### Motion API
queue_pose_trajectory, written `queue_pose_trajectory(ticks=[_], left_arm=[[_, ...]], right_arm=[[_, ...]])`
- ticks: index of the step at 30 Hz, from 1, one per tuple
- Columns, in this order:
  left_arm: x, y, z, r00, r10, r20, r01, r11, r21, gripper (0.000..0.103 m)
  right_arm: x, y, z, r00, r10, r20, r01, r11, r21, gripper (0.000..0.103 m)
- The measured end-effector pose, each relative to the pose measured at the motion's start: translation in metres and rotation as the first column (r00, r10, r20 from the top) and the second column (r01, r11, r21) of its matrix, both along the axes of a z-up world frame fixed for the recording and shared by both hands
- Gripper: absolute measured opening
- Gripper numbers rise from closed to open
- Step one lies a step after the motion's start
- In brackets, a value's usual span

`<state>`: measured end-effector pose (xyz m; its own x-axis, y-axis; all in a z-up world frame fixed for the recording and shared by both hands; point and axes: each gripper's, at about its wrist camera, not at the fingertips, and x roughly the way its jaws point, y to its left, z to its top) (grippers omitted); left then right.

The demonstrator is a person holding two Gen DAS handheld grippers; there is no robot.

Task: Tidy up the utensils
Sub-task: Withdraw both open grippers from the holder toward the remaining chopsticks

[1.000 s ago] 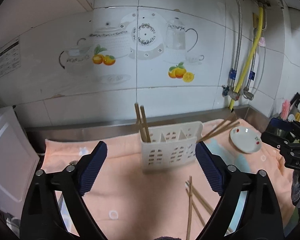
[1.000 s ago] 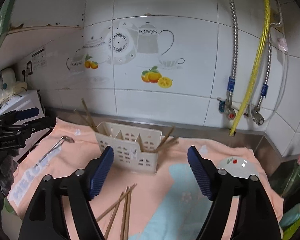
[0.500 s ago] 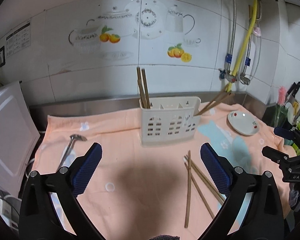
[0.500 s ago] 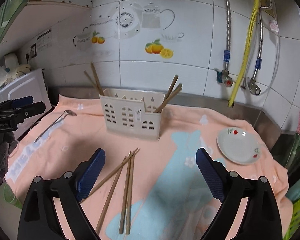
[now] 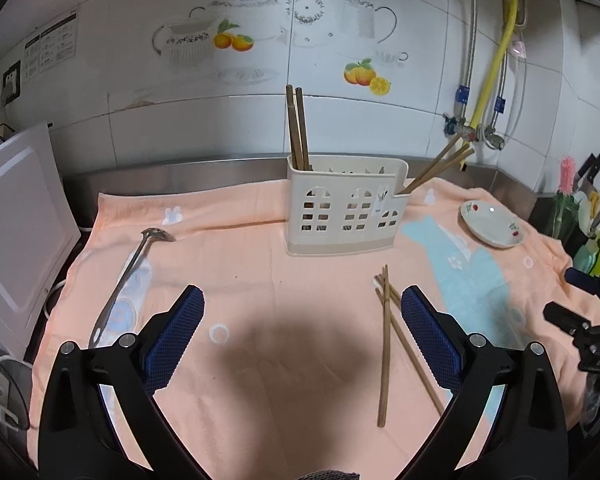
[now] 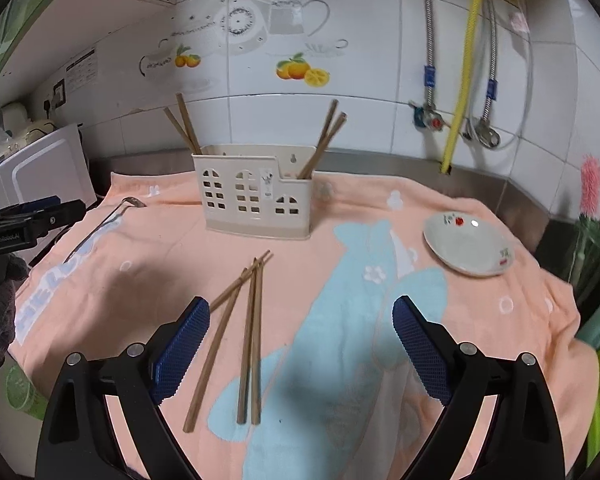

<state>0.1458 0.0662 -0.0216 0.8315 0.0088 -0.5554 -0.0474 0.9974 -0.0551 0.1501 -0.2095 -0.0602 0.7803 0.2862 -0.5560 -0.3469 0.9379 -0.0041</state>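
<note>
chopsticks [image 6: 236, 332] lie loose on towel [image 6: 380, 320]; both claws gape empty

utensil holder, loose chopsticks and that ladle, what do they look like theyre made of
Utensil holder: likely matte cream plastic, moulded window cutouts. Loose chopsticks: apparently wood or bamboo, dull brown. Ladle: seemingly steel, shiny grey with reflections.

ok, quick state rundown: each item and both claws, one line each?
left claw: open, empty
right claw: open, empty
utensil holder: upright, chopsticks in both end compartments
loose chopsticks: lying flat on the towel
ladle: lying flat on the towel, left of the holder
small plate: right side up, nothing on it
towel: spread over the counter
</note>
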Motion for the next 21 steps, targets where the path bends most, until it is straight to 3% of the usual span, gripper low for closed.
queue_pose_trajectory(ticks=[9, 21], left_arm=[[-0.003, -0.003, -0.01, 1.0, 0.003, -0.012, -0.003, 1.0, -0.004, 0.097], [-0.013, -0.01, -0.014, 1.0, 0.017, -0.026, -0.018, 1.0, -0.006, 0.097]], right_arm=[[-0.009, -0.023, -0.007, 0.999, -0.052, -0.011, 0.053, 0.997, 0.052, 0.089], [-0.017, -0.026, -0.008, 1.0, -0.029, -0.007, 0.029, 0.999, 0.033, 0.089]])
